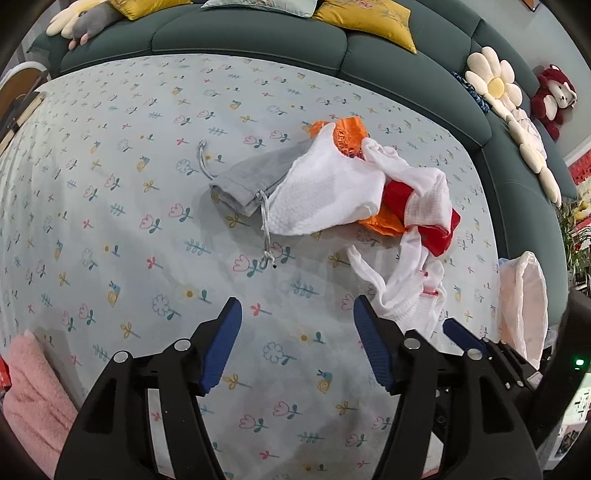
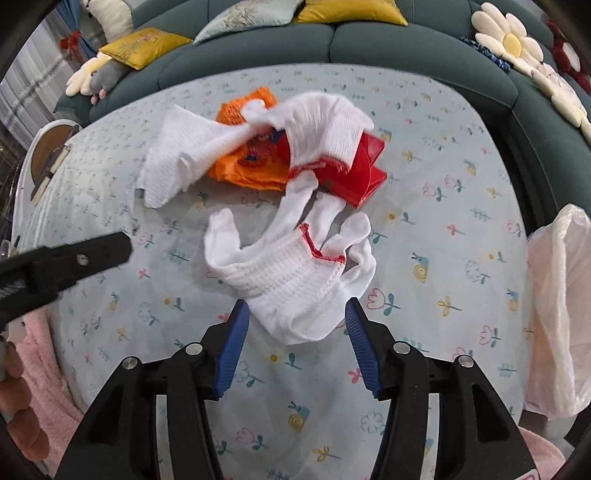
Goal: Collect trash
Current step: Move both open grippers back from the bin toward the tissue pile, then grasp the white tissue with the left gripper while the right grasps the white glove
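On the flower-print tablecloth [image 2: 443, 206] lies a heap: an orange wrapper [image 2: 240, 173], a red wrapper [image 2: 365, 166] and white knit gloves with red trim. The nearest glove [image 2: 295, 273] has its cuff between the fingertips of my right gripper [image 2: 297, 306], whose blue pads stand apart at the cloth's sides without squeezing it. My left gripper [image 1: 295, 306] hangs open over bare cloth, left of that glove [image 1: 402, 295]. A grey drawstring pouch [image 1: 251, 181] lies half under a white glove [image 1: 325, 192]. A thin pale plastic bag [image 2: 557, 332] hangs at the table's right edge.
A dark green sofa [image 1: 251, 40] with yellow cushions [image 1: 369, 18] curves behind the table. Flower plushes [image 1: 491, 85] and a red teddy bear [image 1: 554, 99] sit on its right arm. Pink fluffy fabric [image 1: 33, 391] lies at the near left edge.
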`<state>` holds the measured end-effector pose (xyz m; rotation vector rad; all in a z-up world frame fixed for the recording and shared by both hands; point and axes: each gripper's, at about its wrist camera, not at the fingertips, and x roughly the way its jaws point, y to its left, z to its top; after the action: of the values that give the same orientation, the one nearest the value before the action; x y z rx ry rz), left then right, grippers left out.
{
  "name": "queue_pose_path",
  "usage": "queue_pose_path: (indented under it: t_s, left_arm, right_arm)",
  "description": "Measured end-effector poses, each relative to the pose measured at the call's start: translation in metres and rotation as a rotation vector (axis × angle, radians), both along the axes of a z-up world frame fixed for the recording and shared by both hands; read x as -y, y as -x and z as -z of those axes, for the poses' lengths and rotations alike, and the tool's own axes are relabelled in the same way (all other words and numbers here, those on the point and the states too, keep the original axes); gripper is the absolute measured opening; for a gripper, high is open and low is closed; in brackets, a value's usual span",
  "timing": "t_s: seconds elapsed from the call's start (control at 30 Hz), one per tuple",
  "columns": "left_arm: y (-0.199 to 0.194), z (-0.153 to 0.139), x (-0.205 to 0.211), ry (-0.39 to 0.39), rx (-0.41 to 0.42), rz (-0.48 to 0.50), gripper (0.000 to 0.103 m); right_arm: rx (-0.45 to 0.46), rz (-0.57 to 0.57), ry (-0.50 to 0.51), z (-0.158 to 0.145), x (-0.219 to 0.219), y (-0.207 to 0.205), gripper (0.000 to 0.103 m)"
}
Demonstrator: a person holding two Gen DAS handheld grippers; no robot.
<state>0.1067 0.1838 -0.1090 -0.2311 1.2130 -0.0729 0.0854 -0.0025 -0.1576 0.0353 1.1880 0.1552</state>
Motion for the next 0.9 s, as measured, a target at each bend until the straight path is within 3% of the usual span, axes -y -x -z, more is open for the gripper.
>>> queue_pose_path:
  t_s: [0.1, 0.27, 0.57, 0.8, 0.9]
  left_arm:
    - [-0.007, 0.000, 0.003, -0.011, 0.009, 0.015, 0.060]
    - [-0.026, -0.006, 0.017, -0.022, 0.044, 0.054, 0.060]
    - [-0.064, 0.005, 0.046, -0.028, 0.038, 0.112, 0.059]
    - [-0.067, 0.021, 0.054, -0.001, -0.016, 0.136, 0.007]
    - [-0.062, 0.018, 0.058, 0.006, -0.008, 0.142, 0.004]
  right_arm:
    - [-0.032, 0.011, -0.011, 0.011, 0.001, -0.004, 0.051]
    - [-0.043, 0.009, -0.039, 0.016, 0.004, -0.005, 0.010]
    - [0.006, 0.062, -0.077, -0.005, 0.023, -0.008, 0.009]
    - [0.030, 0.075, -0.092, -0.020, 0.031, -0.009, 0.009]
    - [0.042, 0.075, -0.094, -0.027, 0.036, -0.007, 0.009]
